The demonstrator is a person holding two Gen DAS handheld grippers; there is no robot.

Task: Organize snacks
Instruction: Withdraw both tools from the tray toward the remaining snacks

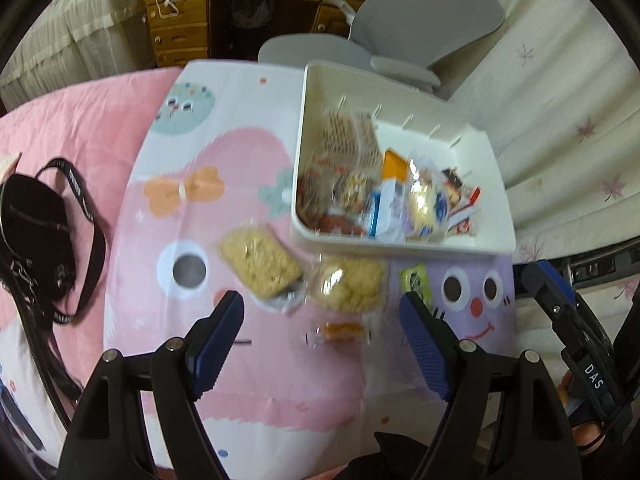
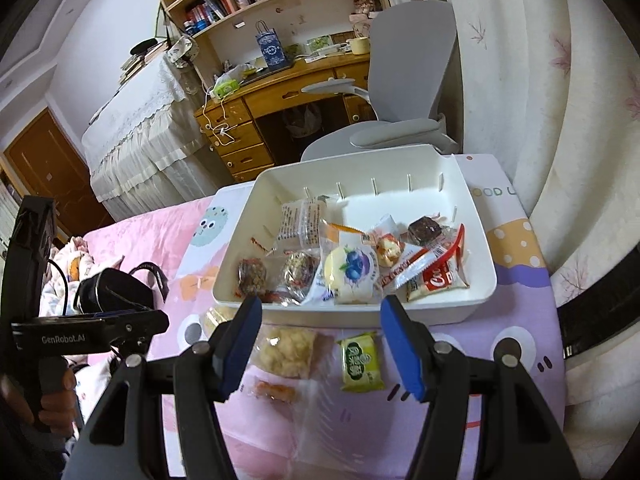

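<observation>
Cartoon-print mat (image 1: 168, 208) on a pink bed carries the white bin (image 2: 476, 292), mostly filled. Four wrapped snacks lie loose before it, including a green packet (image 2: 360, 362). Left claw (image 1: 322, 346) and right claw (image 2: 322, 346) hang empty, jaws parted, evidently between pickups.

A bed covered in a pink quilt (image 1: 80, 120) carries everything. Spread over it is a glossy cartoon-printed mat (image 1: 224, 216) in pink, white and lilac, filling the middle of both views. On the mat's upper right stands a white rectangular plastic bin (image 2: 476, 300). Below the bin, directly on the mat, lie a clear-wrapped pale rice cracker bar (image 1: 260, 262), a clear-wrapped crumbly yellow cookie (image 1: 348, 284), a small green-and-yellow sachet (image 2: 360, 362) and a small clear packet of orange snack (image 1: 340, 330). At the left, off the mat, a black strapped pouch (image 1: 36, 236) rests on the quilt.
</observation>
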